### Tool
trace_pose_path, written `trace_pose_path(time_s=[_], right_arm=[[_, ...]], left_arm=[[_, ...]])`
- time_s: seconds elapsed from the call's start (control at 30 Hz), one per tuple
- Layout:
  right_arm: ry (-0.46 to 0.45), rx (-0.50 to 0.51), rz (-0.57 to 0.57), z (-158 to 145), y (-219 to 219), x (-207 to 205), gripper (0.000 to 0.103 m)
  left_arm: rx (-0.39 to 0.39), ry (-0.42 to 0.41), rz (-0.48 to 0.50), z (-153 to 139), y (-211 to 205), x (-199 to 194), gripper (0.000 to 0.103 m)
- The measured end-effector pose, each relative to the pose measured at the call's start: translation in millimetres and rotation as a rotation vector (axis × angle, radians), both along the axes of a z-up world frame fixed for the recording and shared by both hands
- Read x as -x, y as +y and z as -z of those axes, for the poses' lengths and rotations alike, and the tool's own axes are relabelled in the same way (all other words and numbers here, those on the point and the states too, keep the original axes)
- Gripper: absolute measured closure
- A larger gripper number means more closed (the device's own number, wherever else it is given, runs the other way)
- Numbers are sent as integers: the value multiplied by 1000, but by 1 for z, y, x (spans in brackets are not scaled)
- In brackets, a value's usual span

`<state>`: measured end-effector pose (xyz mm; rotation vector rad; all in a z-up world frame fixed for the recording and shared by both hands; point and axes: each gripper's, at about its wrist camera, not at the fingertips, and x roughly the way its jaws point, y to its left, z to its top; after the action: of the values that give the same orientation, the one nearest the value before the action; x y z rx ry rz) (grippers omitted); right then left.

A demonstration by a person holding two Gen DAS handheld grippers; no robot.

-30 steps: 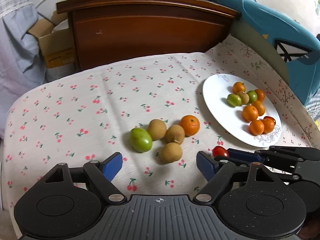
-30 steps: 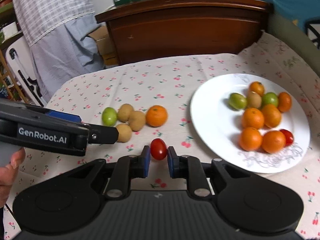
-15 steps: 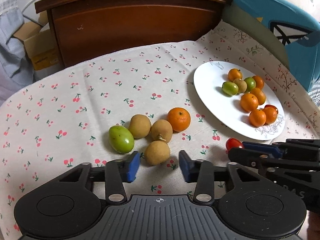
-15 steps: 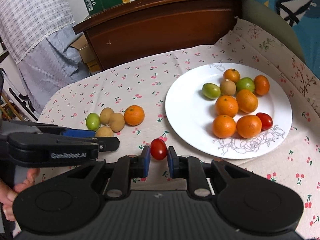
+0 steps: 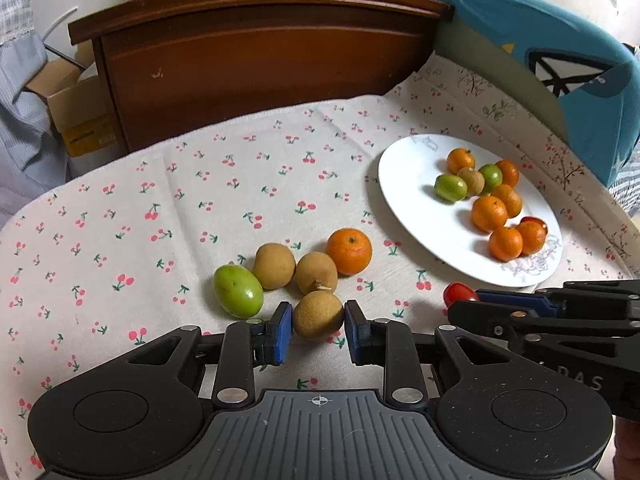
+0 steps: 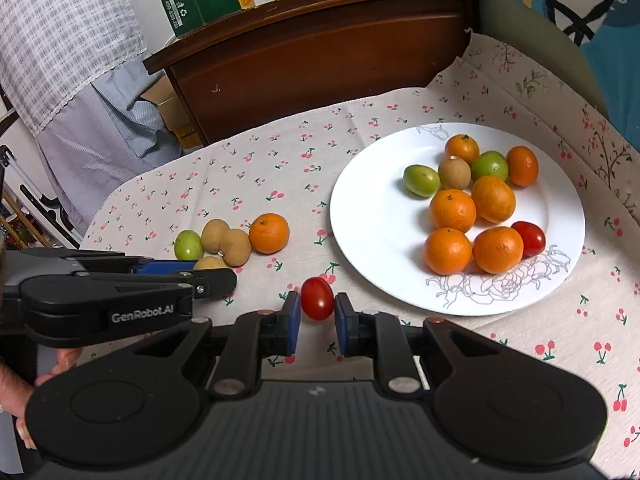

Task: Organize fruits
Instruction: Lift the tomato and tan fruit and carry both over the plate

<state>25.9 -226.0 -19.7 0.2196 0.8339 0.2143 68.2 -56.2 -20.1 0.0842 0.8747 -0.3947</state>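
My work surface is a table covered by a cream cloth printed with red cherries. Directly on the cloth: a white plate at the right, carrying fruit; beside it at the left a loose cluster of one orange, one green fruit and three brown fruits; a red cherry tomato near the plate's front rim.
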Motion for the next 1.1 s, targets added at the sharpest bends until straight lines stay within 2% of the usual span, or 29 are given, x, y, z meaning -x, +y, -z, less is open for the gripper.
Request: trace_pose_path(time_s=[0.4, 0.63, 0.87, 1.1], right_arm=[[-64, -42, 29, -23, -11, -1, 85], [-101, -79, 87, -40, -30, -6, 85], [-92, -72, 110, -49, -45, -15, 85], [-56, -45, 104, -40, -49, -26, 85]], left_arm=[[21, -102, 15, -31, -5, 7, 78], [70, -137, 40, -50, -17, -2, 78], [102, -140, 70, -57, -32, -15, 78], [113, -101, 84, -47, -48, -35, 78]])
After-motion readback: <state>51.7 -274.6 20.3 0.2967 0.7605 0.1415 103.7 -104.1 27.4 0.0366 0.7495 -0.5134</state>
